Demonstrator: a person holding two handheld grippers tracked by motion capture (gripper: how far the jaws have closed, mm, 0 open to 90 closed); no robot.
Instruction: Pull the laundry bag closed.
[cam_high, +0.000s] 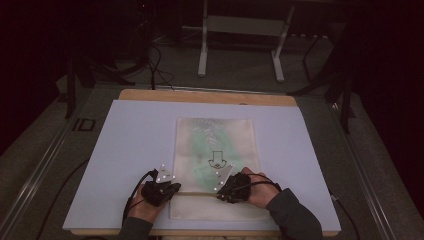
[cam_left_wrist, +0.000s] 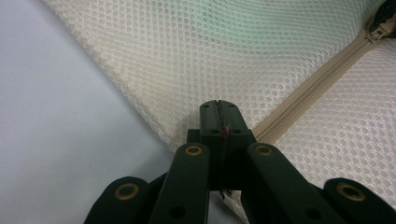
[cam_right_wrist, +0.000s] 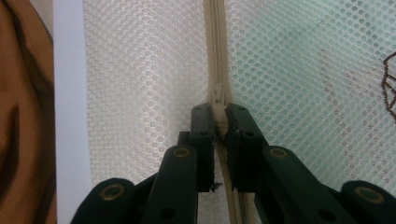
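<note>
**Cream mesh, green within, on a pale sheet**

The mesh bag (cam_high: 215, 165) is cream, woven in a fine honeycomb pattern, with a beige zipper (cam_right_wrist: 215, 56) across it. Pale green fabric (cam_high: 212, 145) shows through the mesh, bearing a dark line drawing (cam_high: 217, 159). The sheet (cam_high: 130, 150) beneath is pale lavender-white, on a light wooden table (cam_high: 150, 94). Both grippers, left (cam_left_wrist: 218, 106) and right (cam_right_wrist: 218, 109), are black with brass-coloured rivets.
</note>
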